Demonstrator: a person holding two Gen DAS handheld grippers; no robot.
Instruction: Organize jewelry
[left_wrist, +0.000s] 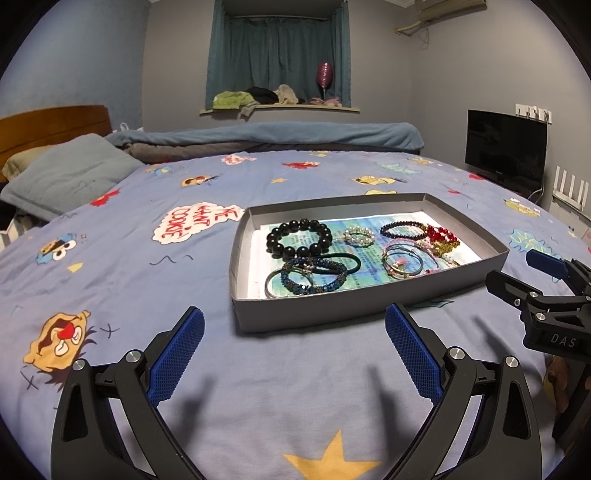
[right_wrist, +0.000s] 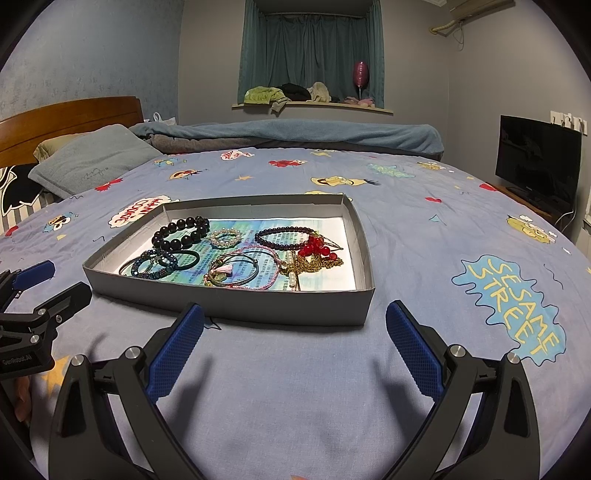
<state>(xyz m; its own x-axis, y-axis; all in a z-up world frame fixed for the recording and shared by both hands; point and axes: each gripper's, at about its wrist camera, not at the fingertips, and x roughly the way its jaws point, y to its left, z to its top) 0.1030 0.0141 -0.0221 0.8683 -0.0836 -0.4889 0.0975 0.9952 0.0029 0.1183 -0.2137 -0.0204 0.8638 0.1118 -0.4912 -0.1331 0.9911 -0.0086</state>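
Note:
A shallow grey cardboard tray (left_wrist: 332, 314) (right_wrist: 258, 306) lies on the bed and holds several bracelets. Among them are a black bead bracelet (left_wrist: 300, 237) (right_wrist: 181, 232), a small pearl ring-shaped bracelet (left_wrist: 357, 235) (right_wrist: 224, 237), a dark purple bead bracelet (left_wrist: 402, 229) (right_wrist: 284, 238), a red bead and gold chain piece (left_wrist: 441, 240) (right_wrist: 317, 254), blue beaded bangles (left_wrist: 306, 278) (right_wrist: 155, 264) and thin pink and metal bangles (left_wrist: 402, 260) (right_wrist: 236, 271). My left gripper (left_wrist: 294, 350) is open and empty, just short of the tray's near wall. My right gripper (right_wrist: 295, 347) is open and empty, also before the tray; it shows at the right of the left wrist view (left_wrist: 517, 280).
The bed has a blue Sesame Street cartoon sheet (right_wrist: 406, 387). A grey pillow (left_wrist: 70, 173) and wooden headboard (right_wrist: 70, 118) are at far left, a folded blue blanket (left_wrist: 295, 136) at the far edge. A black TV (right_wrist: 539, 162) stands at right.

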